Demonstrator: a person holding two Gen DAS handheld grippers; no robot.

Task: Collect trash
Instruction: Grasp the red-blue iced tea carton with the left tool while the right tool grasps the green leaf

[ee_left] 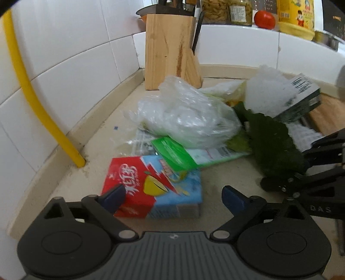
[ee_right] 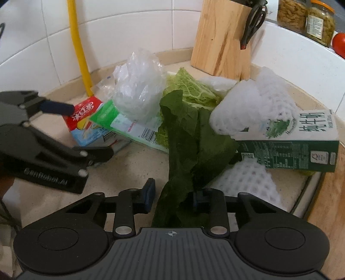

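Your left tongs [ee_left: 173, 199] gape wide around the red-and-blue carton [ee_left: 154, 186] on the worktop [ee_left: 226, 172]; your right tongs [ee_right: 173, 197] pinch the dark green leaf [ee_right: 189, 137] beside it.

Mixed trash heap [ee_left: 189, 120] on countertop [ee_left: 226, 178]

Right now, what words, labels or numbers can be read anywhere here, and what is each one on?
"纯牛奶": green-and-white milk carton.
"冰红茶": red-and-blue drink carton.
"DAS": body of the right tongs.
Ending ".AI", rest blurred: body of the left tongs.
Unreadable: barcode digits on the green packet, jar labels, yellow bottle label.
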